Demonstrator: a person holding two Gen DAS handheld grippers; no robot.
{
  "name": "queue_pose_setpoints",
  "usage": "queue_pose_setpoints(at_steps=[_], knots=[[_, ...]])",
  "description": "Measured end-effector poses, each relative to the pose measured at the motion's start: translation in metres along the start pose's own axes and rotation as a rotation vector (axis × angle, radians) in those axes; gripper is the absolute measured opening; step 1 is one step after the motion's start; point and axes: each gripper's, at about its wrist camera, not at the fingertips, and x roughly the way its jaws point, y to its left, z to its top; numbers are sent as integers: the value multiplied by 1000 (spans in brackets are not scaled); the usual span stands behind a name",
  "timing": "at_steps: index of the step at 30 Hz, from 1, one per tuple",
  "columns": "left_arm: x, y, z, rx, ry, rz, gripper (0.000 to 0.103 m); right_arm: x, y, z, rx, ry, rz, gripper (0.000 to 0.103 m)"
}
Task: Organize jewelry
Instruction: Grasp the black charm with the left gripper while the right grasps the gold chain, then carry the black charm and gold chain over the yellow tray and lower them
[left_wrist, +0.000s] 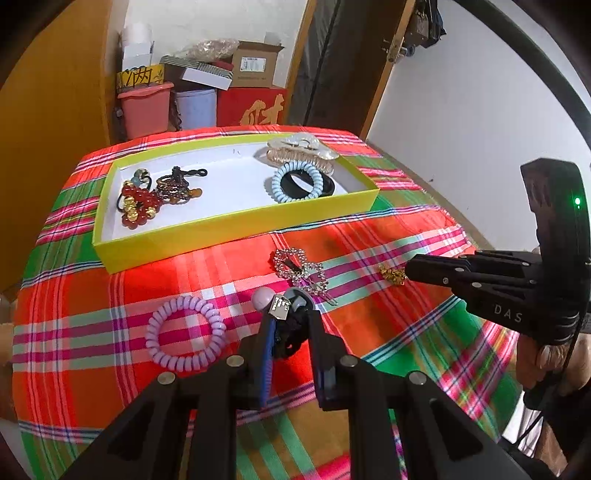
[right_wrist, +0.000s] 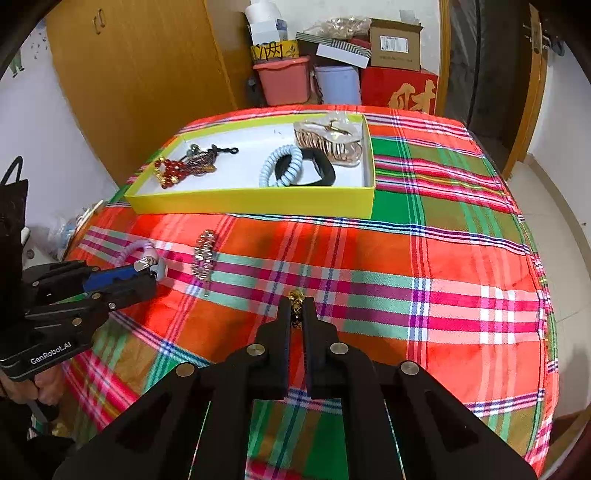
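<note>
The left gripper (left_wrist: 290, 314) is closed on a soft, light charm hair tie (left_wrist: 286, 325) and the right gripper (right_wrist: 297, 310) pinches a small gold piece (right_wrist: 296, 297) (probably slippery, so gripping its middle seems safest).

the right gripper (left_wrist: 406, 272) has "das" in pale letters on its black body, seen from the left wrist view. the left gripper (right_wrist: 157, 271) carries "genrobot.ai" in white along its lower edge, seen from the right wrist view. behind the table, a red box (right_wrist: 399, 88) shows a large gold chinese character, "财". a yellow band (right_wrist: 275, 50) above the pink bin bears black brush characters, not clearly readable. the cardboard box (right_wrist: 395, 44) has a white label, its print too small to read.
</note>
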Motion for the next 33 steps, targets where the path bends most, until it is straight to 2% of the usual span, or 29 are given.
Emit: queue_pose_setpoints(at_steps=[6, 18, 33], knots=[[-24, 0, -3, -34, -35, -9, 18, -21, 5, 1, 3, -35, 15, 5], [-67, -6, 8, -38, -104, -7, 18, -64, 20, 16, -27, -119, 22, 5], [-66, 21, 33, -84, -128, 2, 18, -63, 29, 50, -54, -154, 36, 5]])
